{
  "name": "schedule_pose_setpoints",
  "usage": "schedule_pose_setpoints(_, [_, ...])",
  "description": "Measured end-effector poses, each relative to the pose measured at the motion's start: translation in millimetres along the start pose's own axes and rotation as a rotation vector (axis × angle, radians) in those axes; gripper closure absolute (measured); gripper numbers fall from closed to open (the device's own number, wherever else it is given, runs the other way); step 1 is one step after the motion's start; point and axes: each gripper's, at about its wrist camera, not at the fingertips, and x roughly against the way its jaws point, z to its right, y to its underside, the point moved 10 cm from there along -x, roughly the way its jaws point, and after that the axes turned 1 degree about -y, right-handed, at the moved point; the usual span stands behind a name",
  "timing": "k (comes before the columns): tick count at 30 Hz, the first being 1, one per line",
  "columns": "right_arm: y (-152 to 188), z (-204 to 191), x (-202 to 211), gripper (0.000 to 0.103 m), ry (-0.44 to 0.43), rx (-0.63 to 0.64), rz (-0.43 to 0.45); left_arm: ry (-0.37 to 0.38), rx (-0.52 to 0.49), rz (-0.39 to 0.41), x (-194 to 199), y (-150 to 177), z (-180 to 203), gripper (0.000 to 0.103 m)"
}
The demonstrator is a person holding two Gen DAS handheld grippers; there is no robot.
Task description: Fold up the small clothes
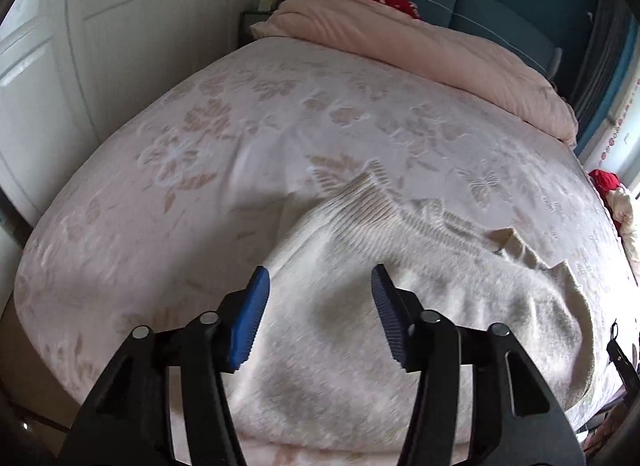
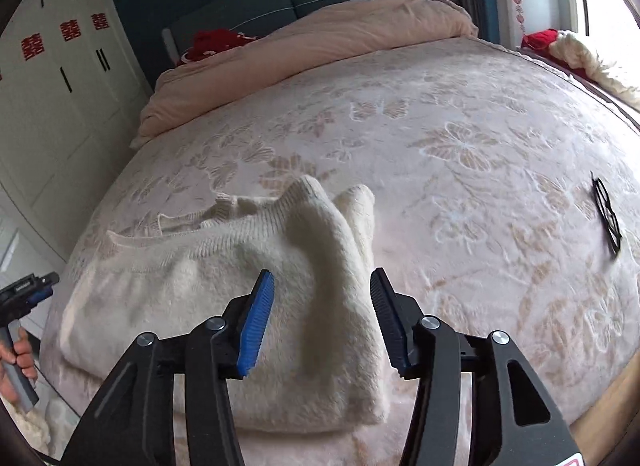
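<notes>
Cream knit fabric identifies the task item: a sweater (image 2: pixel 224 298) lying partly folded on the bed cover (image 2: pixel 460 169), near the front edge of the mattress. In the right wrist view, its ribbed cuffs and neckline point toward the headboard, and a sleeve is laid back over the body.

Right gripper (image 2: pixel 322 316): jaws spread, nothing between the blue pads (image 2: pixel 256 326). The gripper hangs above the sweater's right portion; the folded sleeve shows in the gap between the fingers. No pad presses on the fabric.

Left gripper (image 1: pixel 320 316): jaws likewise spread and empty. It hangs over the sweater's (image 1: pixel 400 326) left portion, with plain knit visible between the pads (image 1: pixel 250 322). In the right wrist view, this gripper appears at the far left edge, held by a hand (image 2: pixel 16 358).

Other items: a pink duvet (image 2: pixel 320 45) bunched at the head of the bed, red cloth (image 2: pixel 212 43) behind it, and black spectacles (image 2: pixel 606 211) lying on the cover well to the right of the sweater.
</notes>
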Motion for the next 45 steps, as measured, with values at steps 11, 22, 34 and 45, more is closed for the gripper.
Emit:
schedule_pose_setpoints(11, [-44, -9, -111, 0.099, 0.041, 0.063, -0.086, -0.085, 0.002, -0.114, -132, -28, 12, 0.098])
schedule_pose_setpoints(22, [-44, -3, -69, 0.090, -0.019, -0.009, -0.008, -0.147, -0.031, -0.075, -141, -37, -5, 0.096])
schedule_pose_setpoints(34, [44, -4, -16, 0.100, 0.038, 0.021, -0.076, -0.130, -0.104, -0.119, -48, 29, 15, 0.092])
schedule_pose_setpoints(45, [53, -24, 16, 0.096, 0.024, 0.097, -0.050, -0.147, -0.065, -0.155, -21, 66, -13, 0.091])
